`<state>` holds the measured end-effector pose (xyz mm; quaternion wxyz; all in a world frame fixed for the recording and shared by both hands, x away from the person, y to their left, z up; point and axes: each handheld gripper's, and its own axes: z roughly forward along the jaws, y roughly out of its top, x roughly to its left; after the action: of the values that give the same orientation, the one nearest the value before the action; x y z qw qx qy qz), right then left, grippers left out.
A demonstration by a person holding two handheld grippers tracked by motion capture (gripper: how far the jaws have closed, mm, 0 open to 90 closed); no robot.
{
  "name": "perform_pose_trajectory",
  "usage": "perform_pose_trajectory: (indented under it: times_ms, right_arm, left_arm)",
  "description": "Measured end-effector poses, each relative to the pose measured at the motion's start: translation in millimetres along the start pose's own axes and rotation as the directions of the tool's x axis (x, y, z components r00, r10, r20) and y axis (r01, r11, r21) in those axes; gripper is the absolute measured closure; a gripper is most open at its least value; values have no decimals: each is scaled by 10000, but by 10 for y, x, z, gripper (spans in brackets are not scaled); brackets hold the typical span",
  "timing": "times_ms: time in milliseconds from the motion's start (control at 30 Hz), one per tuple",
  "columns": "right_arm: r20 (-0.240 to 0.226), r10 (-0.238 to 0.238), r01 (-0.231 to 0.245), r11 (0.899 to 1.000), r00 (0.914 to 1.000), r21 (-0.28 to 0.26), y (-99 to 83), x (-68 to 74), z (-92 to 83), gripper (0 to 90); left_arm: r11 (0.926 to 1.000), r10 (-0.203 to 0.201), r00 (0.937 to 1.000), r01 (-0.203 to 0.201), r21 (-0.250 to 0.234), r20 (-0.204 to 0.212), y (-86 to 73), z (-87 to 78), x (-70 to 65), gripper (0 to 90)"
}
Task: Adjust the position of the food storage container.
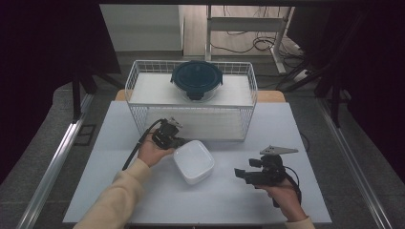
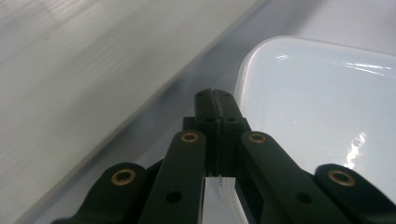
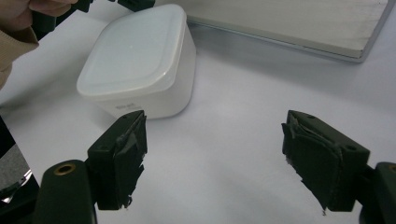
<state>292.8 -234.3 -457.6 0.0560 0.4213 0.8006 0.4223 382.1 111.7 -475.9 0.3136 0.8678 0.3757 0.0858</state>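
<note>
A white rounded-square container with its lid on rests mid-table. My left gripper is shut with nothing between its jaws, its tip right beside the container's left corner. Whether it touches the container I cannot tell. My right gripper is open and holds nothing. It lies low over the table to the container's right and points towards it. A round dark-blue lidded container sits on top of the wire rack.
The white wire rack stands at the table's back, and its lower shelf edge lies just behind the white container. Table edges and metal rails run along both sides. Cables lie on the floor beyond.
</note>
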Motion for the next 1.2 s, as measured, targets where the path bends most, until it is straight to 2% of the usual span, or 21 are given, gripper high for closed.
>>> perform_pose_trajectory:
  times_ms: [167,200,367,400,633,733,800,900,933,967,1000,1033,1067,1100,1133,1200]
  right_arm:
    - [3,9,-9,10000,10000,-18,2,1,-3,221]
    - [4,7,-7,10000,10000,-12,2,2,-2,221]
    - [3,1,-1,10000,10000,-16,2,2,-3,221]
    - [-1,0,0,10000,10000,-15,2,-3,-2,222]
    - [-1,50,-50,10000,10000,-25,4,-8,-13,222]
    - [17,61,-61,10000,10000,-41,4,-11,-16,222]
    - [36,99,-98,9999,9999,-45,2,-25,-25,222]
    - [89,128,-128,9999,9999,-68,0,-44,-35,223]
    - [60,173,-172,9998,9998,-90,0,-49,-41,223]
    - [60,173,-172,9998,9998,-90,0,-49,-41,223]
    - [-15,272,-272,9995,9996,-144,2,-59,-46,224]
    - [-11,283,-283,9995,9996,-151,3,-60,-46,225]
    - [-3,285,-285,9995,9996,-139,4,-61,-43,225]
    - [-1,299,-299,9995,9996,-141,5,-62,-37,225]
    - [9,272,-272,9996,9996,-118,4,-65,-29,225]
    - [5,280,-280,9996,9996,-75,4,-64,-28,226]
  left_arm:
    - [9999,153,9996,-154,36,231,7,25,-81,900]
    - [9994,319,9988,-323,112,379,13,47,-120,900]
    - [9991,395,9972,-405,146,636,23,81,-211,900]
    - [9995,312,9968,-318,67,736,25,92,-238,900]
    - [9979,628,9929,-643,111,1009,70,132,-386,900]
    - [9976,672,9930,-686,115,974,78,139,-414,900]
    - [9987,504,9964,-508,37,676,78,98,-392,900]
    - [9997,86,9989,-74,-245,470,38,-56,-329,900]
    - [9995,-10,9994,21,-329,353,12,-131,-312,900]
    - [9995,-10,9994,21,-329,353,12,-131,-312,900]
    - [9971,-322,9991,339,-684,267,-67,-297,-299,900]
    - [9944,-569,9977,599,-869,365,-116,-373,-300,898]
    - [9935,-648,9972,679,-914,363,-164,-440,-305,881]
    - [9935,-648,9972,679,-914,363,-164,-440,-305,846]
    - [9907,-895,9955,921,-1006,308,-265,-543,-332,780]
    - [9893,-988,9949,1004,-1055,200,-317,-585,-353,673]
